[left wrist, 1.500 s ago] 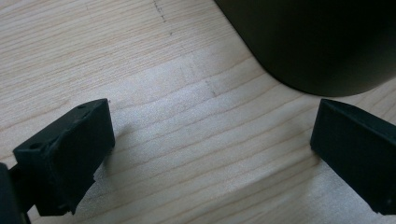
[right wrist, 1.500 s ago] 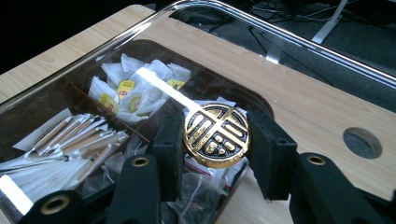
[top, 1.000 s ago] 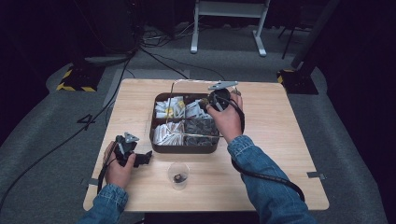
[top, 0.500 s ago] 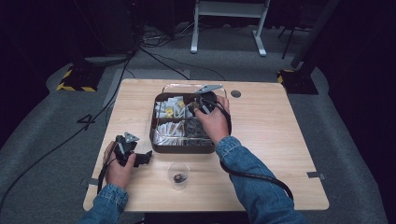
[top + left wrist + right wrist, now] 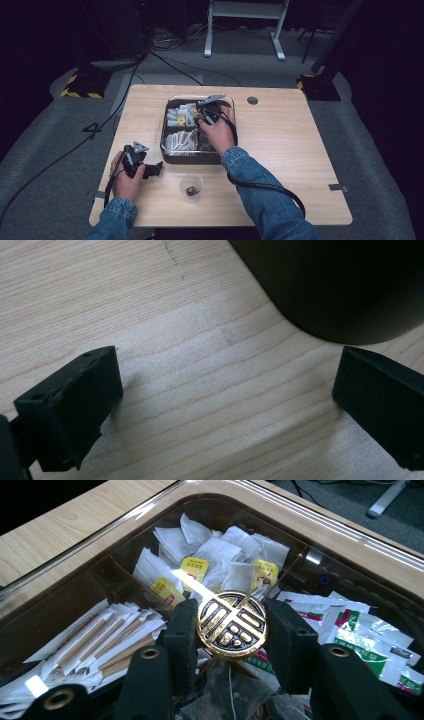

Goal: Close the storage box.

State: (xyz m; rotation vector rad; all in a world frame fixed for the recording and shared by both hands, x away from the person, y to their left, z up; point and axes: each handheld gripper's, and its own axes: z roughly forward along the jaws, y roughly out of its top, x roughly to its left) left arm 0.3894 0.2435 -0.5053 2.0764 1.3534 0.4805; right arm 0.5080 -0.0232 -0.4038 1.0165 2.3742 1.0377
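Note:
A dark compartmented box [image 5: 190, 159] stands mid-table under a clear glass lid [image 5: 150, 515]. My right gripper [image 5: 231, 617] is shut on the lid's round gold-and-black knob [image 5: 232, 625] at the box's middle, and the high view shows that gripper [image 5: 206, 111] over the box's back half. Under the glass lie white tea bags with yellow tags [image 5: 215, 550], paper stick sachets [image 5: 110, 640] and green-and-red packets [image 5: 370, 635]. My left gripper [image 5: 150, 169] rests open on the table [image 5: 280, 150] left of the box, with bare wood between its jaws [image 5: 225, 390]. The box's dark corner [image 5: 340, 285] lies just ahead of them.
A small clear cup [image 5: 191, 187] holding something dark stands near the front edge, in front of the box. A round cable hole [image 5: 252, 100] is at the back right. The right gripper's cable [image 5: 270, 187] loops over the table's front right part.
My right gripper has moved left from the box's back right corner to over its middle. The left gripper has stayed where it was.

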